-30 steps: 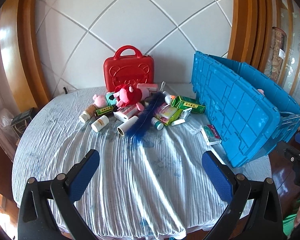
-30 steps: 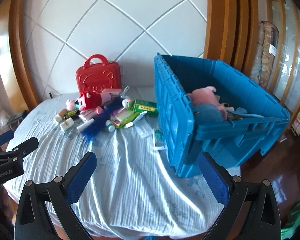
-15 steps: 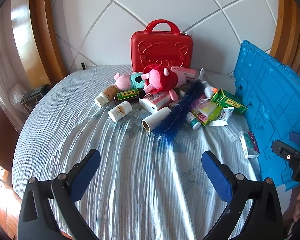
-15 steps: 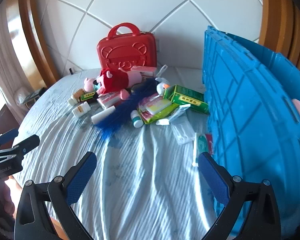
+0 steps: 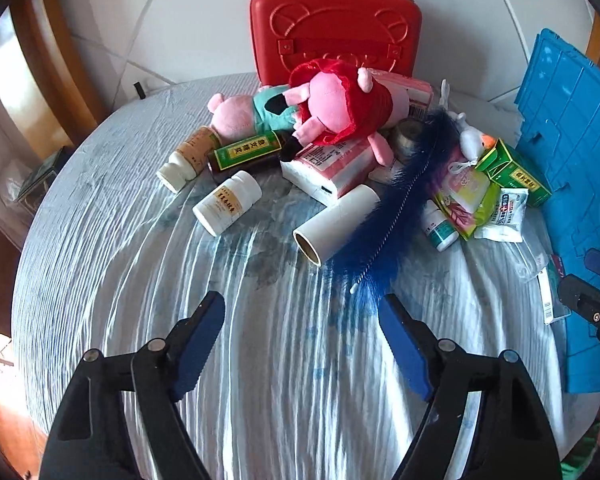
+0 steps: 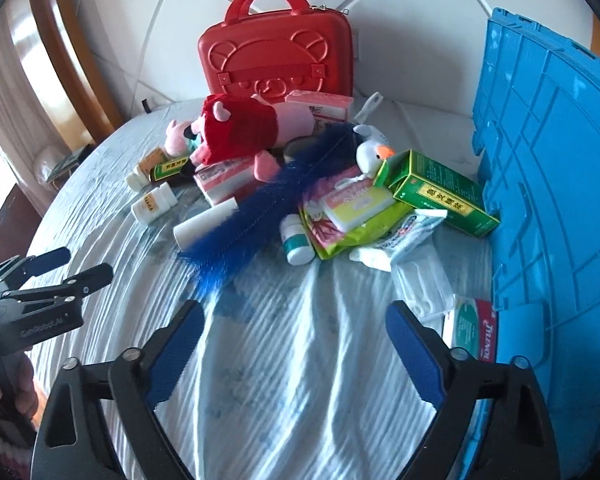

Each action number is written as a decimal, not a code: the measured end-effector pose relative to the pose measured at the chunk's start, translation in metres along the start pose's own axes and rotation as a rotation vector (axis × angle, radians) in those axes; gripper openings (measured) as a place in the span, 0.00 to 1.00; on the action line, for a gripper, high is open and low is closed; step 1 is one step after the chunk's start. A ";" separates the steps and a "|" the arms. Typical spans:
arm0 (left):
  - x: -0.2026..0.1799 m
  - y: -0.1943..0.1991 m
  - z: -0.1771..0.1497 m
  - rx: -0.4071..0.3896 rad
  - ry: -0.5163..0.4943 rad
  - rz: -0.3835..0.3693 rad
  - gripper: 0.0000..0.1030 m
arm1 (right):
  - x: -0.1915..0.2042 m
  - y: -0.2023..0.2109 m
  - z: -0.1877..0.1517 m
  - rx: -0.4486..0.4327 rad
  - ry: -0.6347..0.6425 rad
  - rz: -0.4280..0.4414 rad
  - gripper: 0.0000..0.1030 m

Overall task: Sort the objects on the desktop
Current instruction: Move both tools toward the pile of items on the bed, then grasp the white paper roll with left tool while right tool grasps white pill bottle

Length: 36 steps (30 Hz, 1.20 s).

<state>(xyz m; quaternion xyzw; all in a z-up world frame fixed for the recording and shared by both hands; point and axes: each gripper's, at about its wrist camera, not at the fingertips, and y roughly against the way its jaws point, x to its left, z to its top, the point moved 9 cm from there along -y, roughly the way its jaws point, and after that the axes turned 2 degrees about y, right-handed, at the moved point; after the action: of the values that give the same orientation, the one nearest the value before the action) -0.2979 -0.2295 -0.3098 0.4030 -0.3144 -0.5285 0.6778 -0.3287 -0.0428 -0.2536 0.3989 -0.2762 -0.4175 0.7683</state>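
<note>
A pile of objects lies on the cloth-covered round table (image 5: 100, 240): a blue feather brush (image 5: 388, 220), a white roll (image 5: 332, 220), white pill bottles (image 5: 228, 202), a brown bottle (image 5: 248, 154), pink plush pigs (image 5: 340, 104), tissue packs (image 5: 336, 164), a green box (image 5: 516, 172). My left gripper (image 5: 300, 340) is open and empty, just short of the brush tip and roll. My right gripper (image 6: 296, 344) is open and empty in front of the brush (image 6: 260, 208), green box (image 6: 440, 192) and small bottle (image 6: 296, 240).
A red bear case (image 5: 336, 24) stands behind the pile. A blue crate (image 6: 548, 200) stands at the right table edge, with a Tylenol box (image 6: 474, 328) and a clear packet (image 6: 424, 280) beside it. The left gripper also shows in the right wrist view (image 6: 52, 276).
Both grippers have moved forward and down toward the pile, which now looks much closer. The right view has swung left, away from the crate's inside. Both stay open.
</note>
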 end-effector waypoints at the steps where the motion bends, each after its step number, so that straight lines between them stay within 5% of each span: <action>1: -0.001 -0.012 0.005 0.013 -0.016 -0.009 0.75 | 0.000 -0.009 0.004 0.015 -0.007 0.000 0.79; 6: -0.006 -0.069 0.021 0.078 -0.115 -0.022 0.70 | 0.004 -0.059 0.019 0.079 -0.031 -0.003 0.66; 20: -0.042 -0.167 0.036 0.222 -0.207 -0.135 0.70 | -0.004 -0.186 0.029 0.263 -0.009 -0.079 0.57; 28: -0.046 -0.165 0.033 0.212 -0.187 -0.119 0.64 | -0.001 -0.196 0.034 0.263 0.044 -0.117 0.57; 33: -0.041 -0.151 0.014 0.216 -0.153 -0.126 0.55 | -0.001 -0.186 0.024 0.248 0.048 -0.123 0.34; 36: -0.032 -0.134 0.002 0.208 -0.139 -0.119 0.51 | 0.001 -0.180 0.016 0.259 0.025 -0.074 0.34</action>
<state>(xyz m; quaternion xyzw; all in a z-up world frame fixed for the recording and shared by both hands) -0.3700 -0.2145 -0.4265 0.4513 -0.3891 -0.5592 0.5763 -0.4160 -0.1097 -0.3974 0.5100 -0.3033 -0.4012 0.6978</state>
